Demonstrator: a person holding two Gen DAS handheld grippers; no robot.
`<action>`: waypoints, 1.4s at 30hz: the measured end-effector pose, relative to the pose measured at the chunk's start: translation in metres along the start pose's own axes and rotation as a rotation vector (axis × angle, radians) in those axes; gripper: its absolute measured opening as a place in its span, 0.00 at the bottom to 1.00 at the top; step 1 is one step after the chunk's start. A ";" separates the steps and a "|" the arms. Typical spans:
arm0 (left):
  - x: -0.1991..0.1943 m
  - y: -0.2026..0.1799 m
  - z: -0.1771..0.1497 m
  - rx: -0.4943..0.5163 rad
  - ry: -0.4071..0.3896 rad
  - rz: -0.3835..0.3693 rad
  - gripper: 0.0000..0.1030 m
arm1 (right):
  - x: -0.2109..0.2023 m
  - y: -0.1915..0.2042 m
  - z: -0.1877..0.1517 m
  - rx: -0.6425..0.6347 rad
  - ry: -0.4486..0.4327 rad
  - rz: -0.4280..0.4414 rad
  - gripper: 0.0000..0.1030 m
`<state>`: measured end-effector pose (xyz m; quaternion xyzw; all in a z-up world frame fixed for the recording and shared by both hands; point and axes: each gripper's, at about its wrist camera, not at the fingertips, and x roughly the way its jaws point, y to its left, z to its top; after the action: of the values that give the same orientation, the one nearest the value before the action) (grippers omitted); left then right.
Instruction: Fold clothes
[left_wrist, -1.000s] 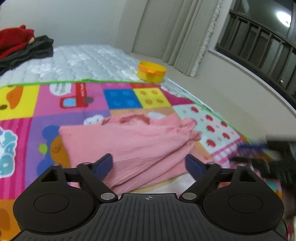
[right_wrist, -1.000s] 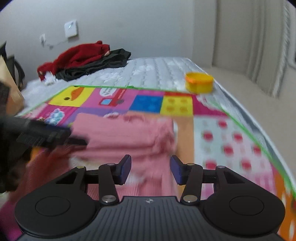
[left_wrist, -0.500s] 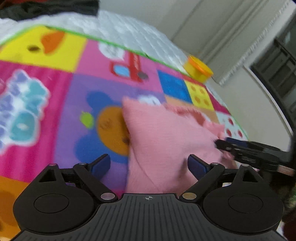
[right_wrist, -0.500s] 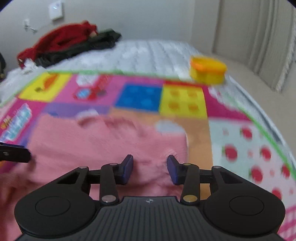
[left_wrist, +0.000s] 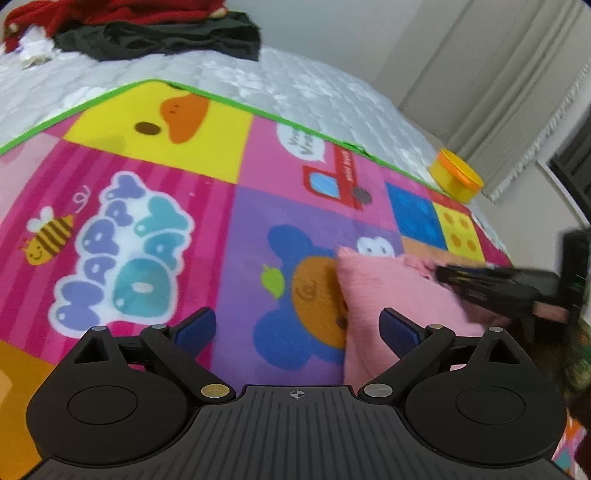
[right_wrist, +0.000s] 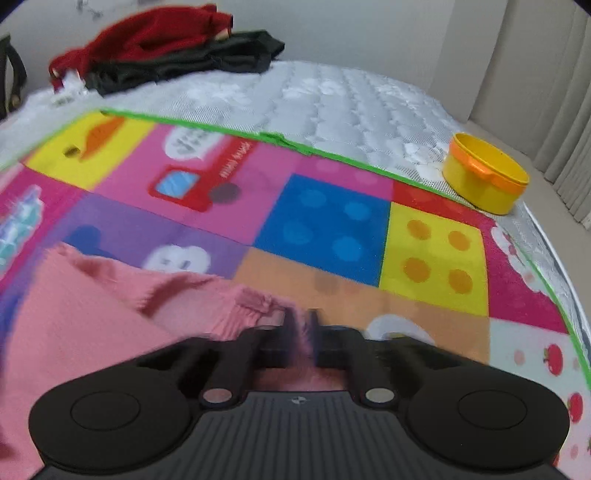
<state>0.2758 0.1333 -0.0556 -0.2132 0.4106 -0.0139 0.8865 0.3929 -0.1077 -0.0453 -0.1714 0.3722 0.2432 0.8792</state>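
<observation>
Pink garment (right_wrist: 85, 332) pinched in my right gripper (right_wrist: 301, 328) near the mat's (left_wrist: 229, 229) right edge; my left gripper (left_wrist: 297, 328) is opening wide, nothing gripped.

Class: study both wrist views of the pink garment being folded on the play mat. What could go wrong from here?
1. The right gripper has shut at the pink garment's frilly edge; such a thin pinch may slip.
2. The left gripper is opening over the mat, nothing between its jaws, so a one-sided lift could skew the fold.

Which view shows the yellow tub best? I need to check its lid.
The right wrist view: the yellow tub sits large near the mattress edge, with its orange rim visible. In the left wrist view it is small and far.
</observation>
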 end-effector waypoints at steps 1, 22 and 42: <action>0.001 0.002 0.001 -0.016 0.001 0.001 0.95 | -0.016 0.000 -0.002 -0.006 -0.021 0.008 0.03; -0.102 -0.049 -0.070 0.157 0.074 -0.099 0.99 | -0.263 0.010 -0.170 0.037 0.030 0.293 0.33; -0.064 -0.066 -0.131 0.204 0.283 -0.224 0.50 | -0.181 -0.026 -0.188 0.274 0.029 0.200 0.14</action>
<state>0.1472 0.0381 -0.0588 -0.1626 0.5013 -0.1839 0.8297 0.1909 -0.2744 -0.0331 -0.0153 0.4298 0.2740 0.8602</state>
